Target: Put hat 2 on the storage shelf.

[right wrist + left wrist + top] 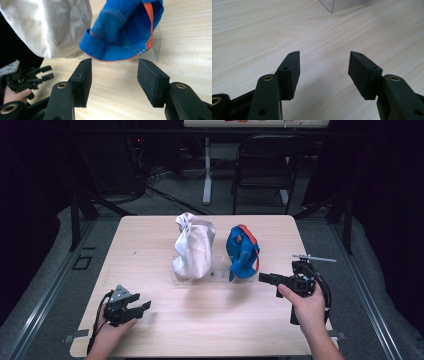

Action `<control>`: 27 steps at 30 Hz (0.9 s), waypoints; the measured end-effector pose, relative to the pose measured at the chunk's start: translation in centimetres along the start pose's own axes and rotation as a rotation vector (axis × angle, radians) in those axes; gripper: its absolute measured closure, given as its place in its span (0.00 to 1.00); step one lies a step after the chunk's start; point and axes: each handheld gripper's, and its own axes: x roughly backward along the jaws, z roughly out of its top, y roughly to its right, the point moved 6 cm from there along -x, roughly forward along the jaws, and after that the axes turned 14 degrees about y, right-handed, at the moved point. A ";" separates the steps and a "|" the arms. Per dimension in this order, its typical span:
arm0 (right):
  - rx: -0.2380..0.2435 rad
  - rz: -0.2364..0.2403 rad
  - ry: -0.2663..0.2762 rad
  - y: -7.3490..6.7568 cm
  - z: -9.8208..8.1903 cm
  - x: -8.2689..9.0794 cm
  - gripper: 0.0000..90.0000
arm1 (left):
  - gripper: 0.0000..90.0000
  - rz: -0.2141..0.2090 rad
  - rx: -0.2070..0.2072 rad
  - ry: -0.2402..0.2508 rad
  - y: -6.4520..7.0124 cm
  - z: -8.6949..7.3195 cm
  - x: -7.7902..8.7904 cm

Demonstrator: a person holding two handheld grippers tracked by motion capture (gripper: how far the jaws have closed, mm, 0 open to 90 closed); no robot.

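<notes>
High view overhead facing forward, gripper views low, close, sharing table (165,320)

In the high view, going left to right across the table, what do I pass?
Left claw → white cap → blue cap → right claw

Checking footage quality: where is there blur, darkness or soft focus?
High view: surroundings dark, the table lit. Right gripper view: blue cap motion-blurred, white cap softer. Left gripper view: wood grain sharp, clear stand corner slightly soft.
</notes>
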 end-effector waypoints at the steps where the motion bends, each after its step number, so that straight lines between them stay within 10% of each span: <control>1: 0.017 -0.007 -0.003 0.3 -1.0 -0.1 0.53 | 0.48 0.000 0.001 0.000 0.0 0.0 0.0; 27: 0.145 -0.049 0.064 2.8 -8.7 -2.1 0.50 | 0.48 -0.002 0.001 -0.003 0.0 -0.1 -0.1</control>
